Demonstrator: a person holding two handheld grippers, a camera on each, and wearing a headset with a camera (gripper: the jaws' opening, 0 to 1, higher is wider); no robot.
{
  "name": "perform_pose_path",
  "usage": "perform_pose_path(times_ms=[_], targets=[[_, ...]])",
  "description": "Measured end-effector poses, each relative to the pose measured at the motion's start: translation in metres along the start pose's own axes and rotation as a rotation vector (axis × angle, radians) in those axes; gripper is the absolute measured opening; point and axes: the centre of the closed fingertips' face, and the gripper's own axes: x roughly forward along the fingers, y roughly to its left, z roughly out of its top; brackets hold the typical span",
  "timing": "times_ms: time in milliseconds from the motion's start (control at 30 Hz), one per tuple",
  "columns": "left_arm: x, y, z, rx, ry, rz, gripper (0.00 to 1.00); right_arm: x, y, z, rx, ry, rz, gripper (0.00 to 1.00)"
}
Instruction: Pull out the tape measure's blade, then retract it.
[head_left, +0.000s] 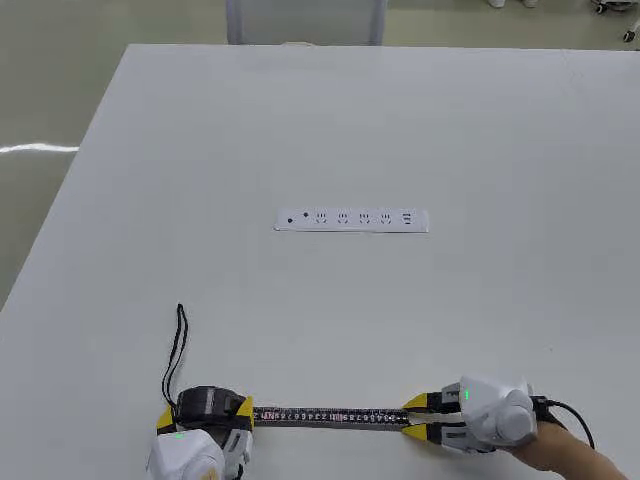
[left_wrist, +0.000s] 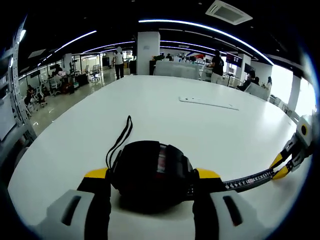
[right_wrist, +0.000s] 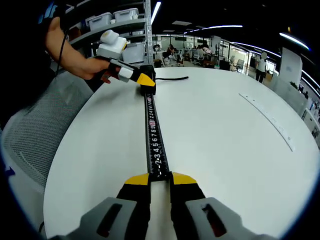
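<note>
Black tape measure case (head_left: 212, 403) clamped, blade (head_left: 330, 415) drawn out over the white desk (head_left: 350, 130).
Left tongs (left_wrist: 152, 175) grip the case on both sides at the near side of the desk. Right tongs (right_wrist: 160, 178) are pressed together on the blade's free end, well apart from the case. The blade runs straight between them. Wrist strap (head_left: 178, 345) trails from the case; power strip (head_left: 352, 219) lies farther back.

Tape measure (left_wrist: 150, 167) sides hidden in left gripper (left_wrist: 151, 175); blade (right_wrist: 154, 140) tip in right gripper (right_wrist: 160, 177).

White power strip (head_left: 352, 219) mid-table (head_left: 480, 130)
</note>
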Motion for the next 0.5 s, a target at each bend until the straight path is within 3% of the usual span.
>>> perform_pose_path(times_ms=[500], targets=[[0.0002, 0.0002, -0.0014, -0.007, 0.042, 0.009, 0.62, -0.0009, 0.0000, 0.0033, 0.005, -0.010, -0.009, 0.13]])
